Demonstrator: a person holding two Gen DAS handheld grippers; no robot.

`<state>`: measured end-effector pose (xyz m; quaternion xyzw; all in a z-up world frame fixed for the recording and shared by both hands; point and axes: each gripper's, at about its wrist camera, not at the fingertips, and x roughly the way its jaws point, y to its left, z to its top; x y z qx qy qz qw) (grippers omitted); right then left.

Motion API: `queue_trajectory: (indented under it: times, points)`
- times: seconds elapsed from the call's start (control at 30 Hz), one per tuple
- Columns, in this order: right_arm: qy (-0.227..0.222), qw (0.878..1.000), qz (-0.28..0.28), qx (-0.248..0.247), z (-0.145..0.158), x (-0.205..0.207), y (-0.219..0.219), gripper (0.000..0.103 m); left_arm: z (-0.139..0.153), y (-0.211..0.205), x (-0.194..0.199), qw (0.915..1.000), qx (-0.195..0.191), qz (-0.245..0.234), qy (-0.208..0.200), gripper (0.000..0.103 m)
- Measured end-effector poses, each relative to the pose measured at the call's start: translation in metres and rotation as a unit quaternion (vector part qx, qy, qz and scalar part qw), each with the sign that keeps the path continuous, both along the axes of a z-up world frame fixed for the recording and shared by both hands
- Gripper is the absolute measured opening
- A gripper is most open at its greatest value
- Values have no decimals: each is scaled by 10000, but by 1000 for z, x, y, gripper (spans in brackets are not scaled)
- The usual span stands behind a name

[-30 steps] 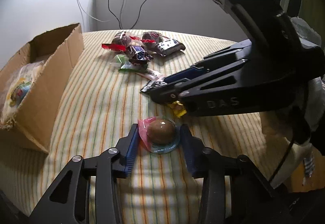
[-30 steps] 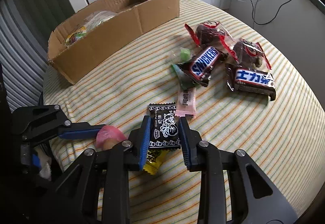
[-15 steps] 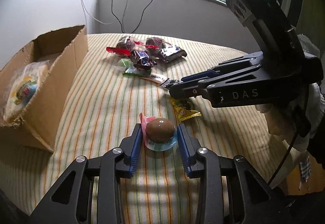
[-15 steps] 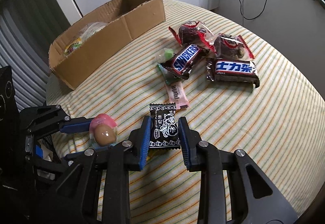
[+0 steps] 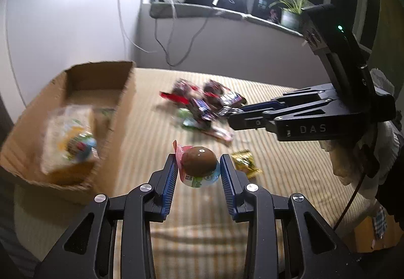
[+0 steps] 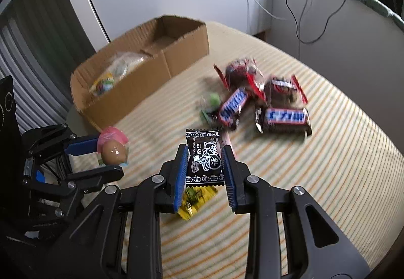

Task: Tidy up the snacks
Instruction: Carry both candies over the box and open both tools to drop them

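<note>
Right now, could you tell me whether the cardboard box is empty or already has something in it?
Not empty. The cardboard box is open-topped, and a clear snack bag lies at its near end; the far end shows bare cardboard.

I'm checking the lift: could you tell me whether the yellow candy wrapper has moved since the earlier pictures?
No. The yellow candy wrapper still lies on the striped cloth, near the pink packet; only the camera rose.

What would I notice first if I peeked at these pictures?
Probably the shiny brown chocolate egg pinched in the left gripper, up off the striped cloth. Next, the black candy packet squeezed in the right gripper. Beyond them sit a cardboard box and a pile of chocolate bars.
</note>
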<state>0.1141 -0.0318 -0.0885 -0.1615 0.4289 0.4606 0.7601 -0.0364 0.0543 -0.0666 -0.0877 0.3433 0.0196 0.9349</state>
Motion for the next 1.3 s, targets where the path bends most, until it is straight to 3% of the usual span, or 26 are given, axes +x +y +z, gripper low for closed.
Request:
queue_trajectory:
  times: [0.4,0.67,1.3]
  points:
    - [-247,9993,177,222,27,10,57,28,19,76,-12,9962,82,833,-256,33]
    - [-246,9989,238,327,36,25,101,28,19,115,-8,9924,141,1202,-203,33]
    - [-112,9990,385,211,21,48,177,28,15,143,19,9912,172,1309,-43,33]
